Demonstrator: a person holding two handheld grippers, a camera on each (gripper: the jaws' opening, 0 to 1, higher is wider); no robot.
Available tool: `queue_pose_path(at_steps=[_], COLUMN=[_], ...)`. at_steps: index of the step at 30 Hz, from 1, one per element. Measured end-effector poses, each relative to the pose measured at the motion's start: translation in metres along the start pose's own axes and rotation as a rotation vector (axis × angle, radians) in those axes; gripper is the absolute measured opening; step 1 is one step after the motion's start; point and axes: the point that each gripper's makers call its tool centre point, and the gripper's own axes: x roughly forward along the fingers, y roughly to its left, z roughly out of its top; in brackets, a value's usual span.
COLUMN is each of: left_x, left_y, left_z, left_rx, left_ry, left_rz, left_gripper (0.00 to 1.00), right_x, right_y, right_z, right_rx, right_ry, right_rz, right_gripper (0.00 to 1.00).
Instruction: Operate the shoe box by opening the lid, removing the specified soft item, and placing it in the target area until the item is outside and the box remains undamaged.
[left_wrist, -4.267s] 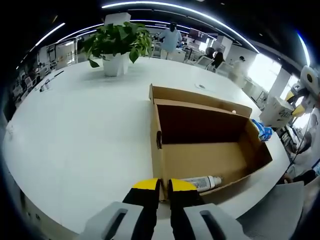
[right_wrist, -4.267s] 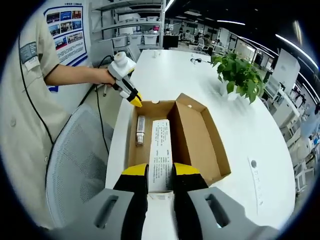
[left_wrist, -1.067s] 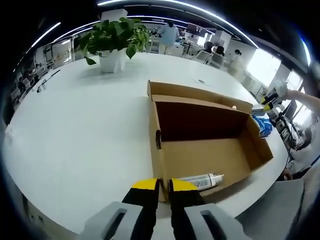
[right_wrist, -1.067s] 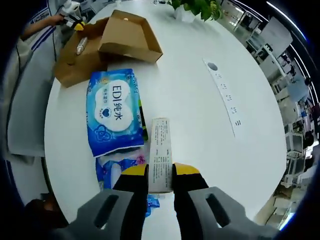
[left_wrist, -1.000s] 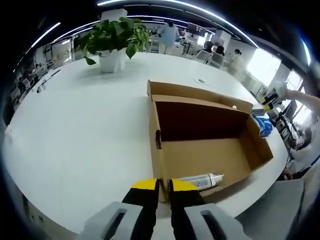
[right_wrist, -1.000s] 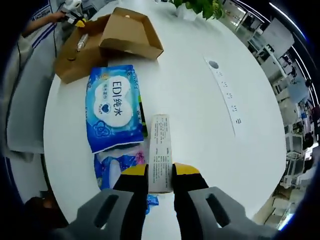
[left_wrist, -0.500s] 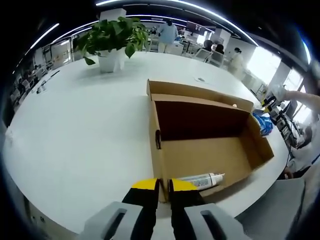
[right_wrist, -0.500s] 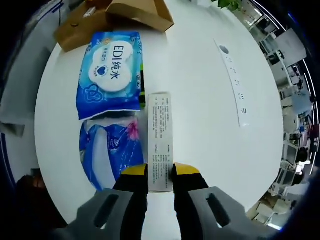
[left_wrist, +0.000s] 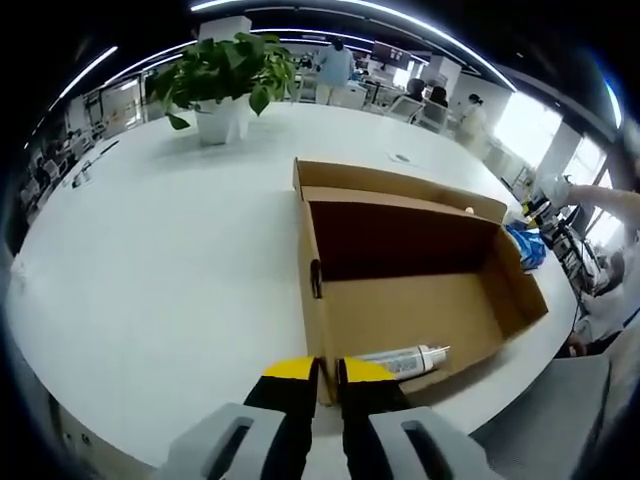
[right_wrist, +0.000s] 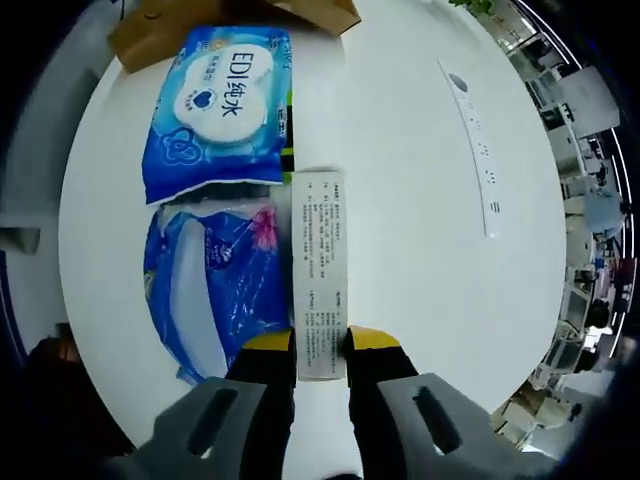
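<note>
open shoe box (left_wrist: 400, 280) on desk (left_wrist: 150, 260), tube (left_wrist: 405, 357) inside at its near wall, your left claw (left_wrist: 318, 368) clamping that wall, plant (left_wrist: 225, 85) behind, your right claw (right_wrist: 320, 340) pinching flat carton (right_wrist: 319, 270) beside two wipe packs (right_wrist: 215, 190)

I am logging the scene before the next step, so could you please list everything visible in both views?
Shoe box: one, brown cardboard, open on the white table, near its edge.
Tube: one, silver-white, lying inside the box at its near wall.
Printed carton: one, white, long, in the right gripper's jaws above the table.
Wipes pack: one, blue and white, flat on the table.
Plastic pack: one, blue, beside the carton, below the wipes pack.
Potted plant: one, green in a white pot, far side of the table.
Table: one, white, round-edged.
Left gripper: black with yellow tips, jaws shut on the box wall.
Right gripper: same colours, shut on the carton.
</note>
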Motion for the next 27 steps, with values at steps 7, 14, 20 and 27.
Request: queue_pose_path(at_steps=[7,14,20,27], left_x=[0.000,0.000,0.001,0.000], left_y=[0.000,0.000,0.000,-0.003], left_z=[0.000,-0.001,0.000,0.003], left_rx=[0.015,0.014,0.035,0.101], left_ry=[0.004,0.001,0.009,0.030], left_rz=[0.006,0.008,0.006,0.000], left_gripper=[0.08,0.08,0.09,0.12], right_x=[0.000,0.000,-0.007,-0.016], right_y=[-0.009,-0.012,-0.015,-0.012], right_z=[-0.001,-0.004,0.000,0.001], right_rx=[-0.051,-0.051,-0.061,-0.034], right_ry=[0.017,0.029,0.019,-0.008], right_rz=[-0.059,-0.074,-0.126,-0.160], right_gripper=[0.19,0.19,0.26,0.34])
